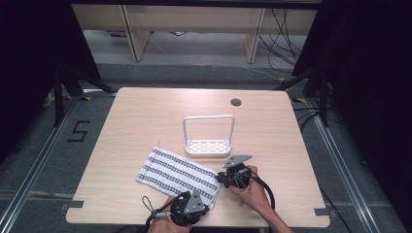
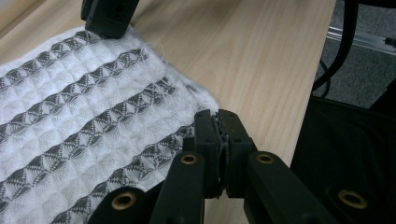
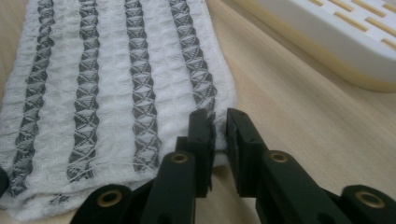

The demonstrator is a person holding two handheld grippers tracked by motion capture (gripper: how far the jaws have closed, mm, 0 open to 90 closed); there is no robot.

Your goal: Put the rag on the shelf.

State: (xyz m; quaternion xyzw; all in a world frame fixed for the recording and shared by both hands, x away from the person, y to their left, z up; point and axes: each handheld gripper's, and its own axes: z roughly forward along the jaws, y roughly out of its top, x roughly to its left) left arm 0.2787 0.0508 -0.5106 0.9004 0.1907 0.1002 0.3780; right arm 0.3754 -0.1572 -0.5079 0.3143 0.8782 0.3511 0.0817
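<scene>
A white towel with dark grey stripes lies flat on the near half of the wooden table. My left gripper sits at the towel's near right corner. In the left gripper view its jaws are pressed together on the corner of the towel. My right gripper is at the towel's right edge, a little farther back. In the right gripper view its jaws stand a narrow gap apart with the hem of the towel between them. The right gripper also rests on the cloth in the left gripper view.
A white slotted rack with a tall loop handle stands just behind the towel, its base close to my right gripper. A cable hole lies at the back of the table. The near table edge runs right below both hands.
</scene>
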